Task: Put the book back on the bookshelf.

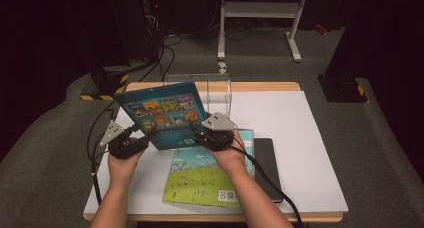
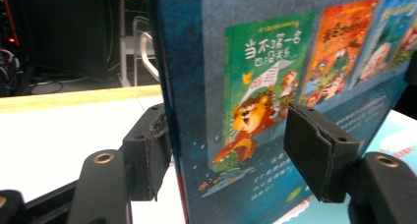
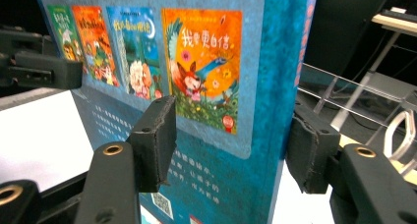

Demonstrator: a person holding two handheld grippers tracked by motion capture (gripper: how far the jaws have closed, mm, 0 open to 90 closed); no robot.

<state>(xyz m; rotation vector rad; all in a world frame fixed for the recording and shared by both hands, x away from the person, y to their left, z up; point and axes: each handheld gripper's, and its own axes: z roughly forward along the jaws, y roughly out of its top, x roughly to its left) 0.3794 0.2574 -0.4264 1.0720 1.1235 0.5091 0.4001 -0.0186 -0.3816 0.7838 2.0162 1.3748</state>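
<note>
A blue picture book (image 1: 165, 113) with small cover pictures on its back is held tilted above the table's left half. My left gripper (image 1: 146, 138) grips its lower left corner; in the left gripper view the book (image 2: 275, 86) stands between the jaws of the left gripper (image 2: 228, 145), one pad against its back and the other over its cover. My right gripper (image 1: 201, 133) is at the book's lower right edge. In the right gripper view the book (image 3: 196, 86) passes between the jaws of the right gripper (image 3: 231, 135), and its pads stand off it.
A green picture book (image 1: 200, 180) lies flat under the right hand, on top of a light blue one (image 1: 248, 138) and a black flat thing (image 1: 266, 168). A clear acrylic rack (image 1: 212, 90) stands at the far edge. The white table top (image 1: 300, 138) spreads to the right.
</note>
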